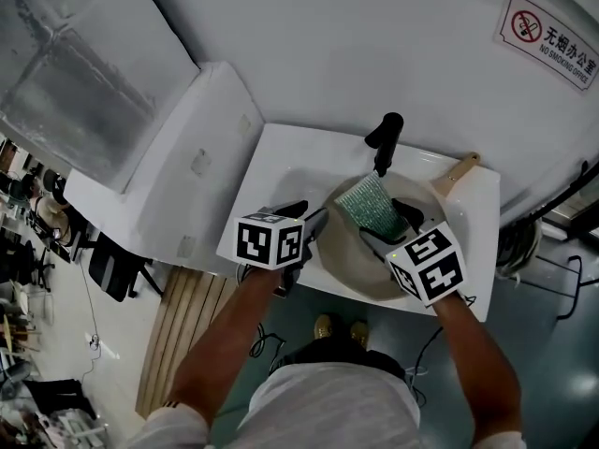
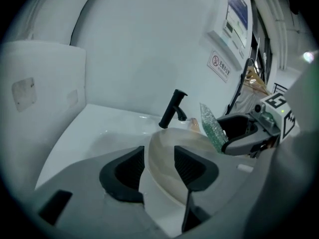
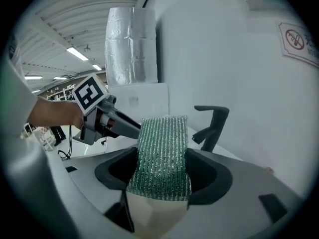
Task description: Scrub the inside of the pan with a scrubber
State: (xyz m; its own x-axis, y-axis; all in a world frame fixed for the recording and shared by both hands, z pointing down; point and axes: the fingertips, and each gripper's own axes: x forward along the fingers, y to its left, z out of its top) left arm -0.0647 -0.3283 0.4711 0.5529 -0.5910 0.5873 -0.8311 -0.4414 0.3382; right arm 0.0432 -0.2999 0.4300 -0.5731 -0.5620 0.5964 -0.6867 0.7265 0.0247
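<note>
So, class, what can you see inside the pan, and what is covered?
The green scrubber, gripped in the right claw, hangs over the cream inside of the pan, which looks bare elsewhere. The scrubber and claw cover part of the bottom; whether the scrubber touches it cannot be seen.

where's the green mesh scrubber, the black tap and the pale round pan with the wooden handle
green mesh scrubber (image 3: pixel 162 153): right gripper view, middle of its ribbed face
black tap (image 1: pixel 385 140): head view, upper part of its body
pale round pan (image 1: pixel 344 255): head view, bare inner wall on its left side
</note>
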